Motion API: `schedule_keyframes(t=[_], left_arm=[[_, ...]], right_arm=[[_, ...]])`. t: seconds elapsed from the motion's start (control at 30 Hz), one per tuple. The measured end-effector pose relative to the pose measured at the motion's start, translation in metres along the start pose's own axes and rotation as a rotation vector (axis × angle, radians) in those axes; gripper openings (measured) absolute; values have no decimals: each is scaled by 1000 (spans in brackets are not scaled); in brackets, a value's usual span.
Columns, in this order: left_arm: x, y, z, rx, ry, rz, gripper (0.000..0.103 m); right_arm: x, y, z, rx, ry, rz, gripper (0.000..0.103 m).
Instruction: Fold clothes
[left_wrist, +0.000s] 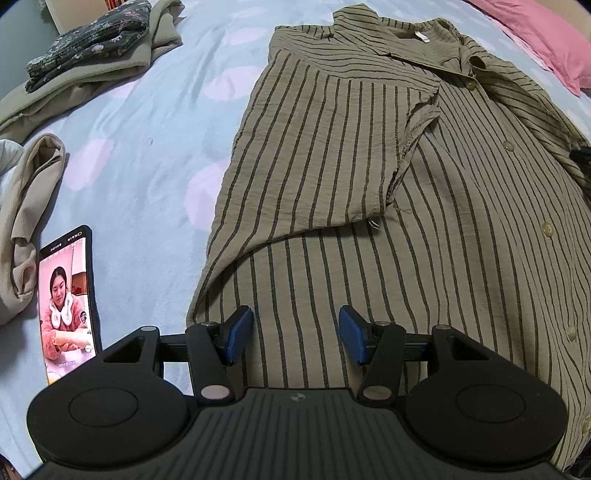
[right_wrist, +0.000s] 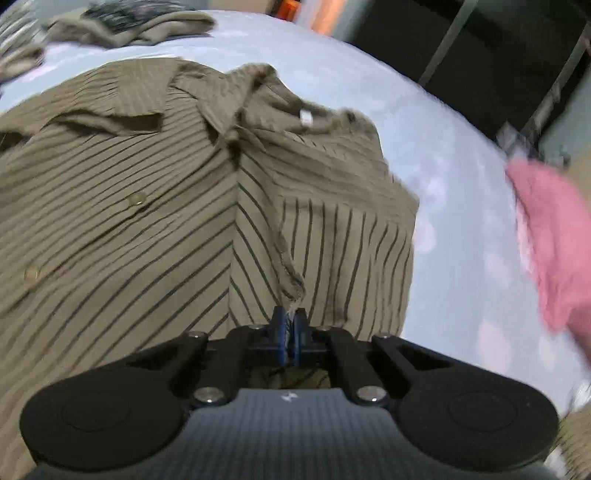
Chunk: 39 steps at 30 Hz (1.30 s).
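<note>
An olive striped button shirt (left_wrist: 424, 206) lies spread on the pale blue bedsheet (left_wrist: 147, 155), its left sleeve (left_wrist: 317, 147) folded inward over the front. My left gripper (left_wrist: 295, 334) hovers open over the shirt's lower part, with only flat cloth between its blue pads (left_wrist: 238, 336). In the right wrist view, the same shirt (right_wrist: 122, 206) fills the frame, collar (right_wrist: 236, 107) at the top. My right gripper (right_wrist: 291, 328) is shut on the frayed hem of the right sleeve (right_wrist: 347, 251), which is drawn across the shirt front.
A lit phone (left_wrist: 68, 299) lies on the sheet left of my left gripper. A beige garment (left_wrist: 29, 221) and a stack of folded clothes (left_wrist: 88, 48) sit at the left. A pink pillow (left_wrist: 546, 40) lies at the right, seen also as pink cloth (right_wrist: 554, 236).
</note>
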<state>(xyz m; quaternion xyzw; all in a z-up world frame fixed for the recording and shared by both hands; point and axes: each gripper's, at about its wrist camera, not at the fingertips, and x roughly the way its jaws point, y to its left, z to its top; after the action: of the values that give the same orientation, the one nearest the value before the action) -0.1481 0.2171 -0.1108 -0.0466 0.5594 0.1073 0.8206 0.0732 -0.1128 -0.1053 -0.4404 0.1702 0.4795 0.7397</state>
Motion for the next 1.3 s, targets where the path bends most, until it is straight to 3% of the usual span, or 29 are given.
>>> schedule_keyframes(t=[0.07,0.17,0.27,0.37,0.47,0.57,0.67,0.77,0.9,1.0,1.13,1.3], left_arm=[[0,-1,0,2,0,4,50],[0,-2,1,9,0,10,50],[0,-3,1,16,1,15,50],[-1,-7,2,27,1,17,50],[-6,-8,1,30,-9,13,50],[-12,-8,-3,32,-23,9,50],[-14,-4,-9,28,-30,5,50],[-14,0,-13,28,-27,16,50],[-22,0,-16,47,-39,35,50],[-31,-1,-20,56,-57,40,50],[-39,-7,-25,84,-65,32,50],[-51,-20,-32,113,-88,-3,50]], right_arm=[[-5,5,-1,-54,-12,4,5],[-23,37,9,-243,-101,5,6],[-18,58,25,-161,-43,124,18],[-16,68,34,-103,15,282,23],[-34,58,36,-91,-65,264,23],[-39,20,35,90,-89,133,30],[-30,-7,27,242,-41,57,30],[-8,-12,17,336,49,49,30],[11,12,14,313,79,177,29],[-9,8,8,292,103,229,32],[-35,4,0,265,135,299,46],[-69,-4,-20,268,189,358,53]])
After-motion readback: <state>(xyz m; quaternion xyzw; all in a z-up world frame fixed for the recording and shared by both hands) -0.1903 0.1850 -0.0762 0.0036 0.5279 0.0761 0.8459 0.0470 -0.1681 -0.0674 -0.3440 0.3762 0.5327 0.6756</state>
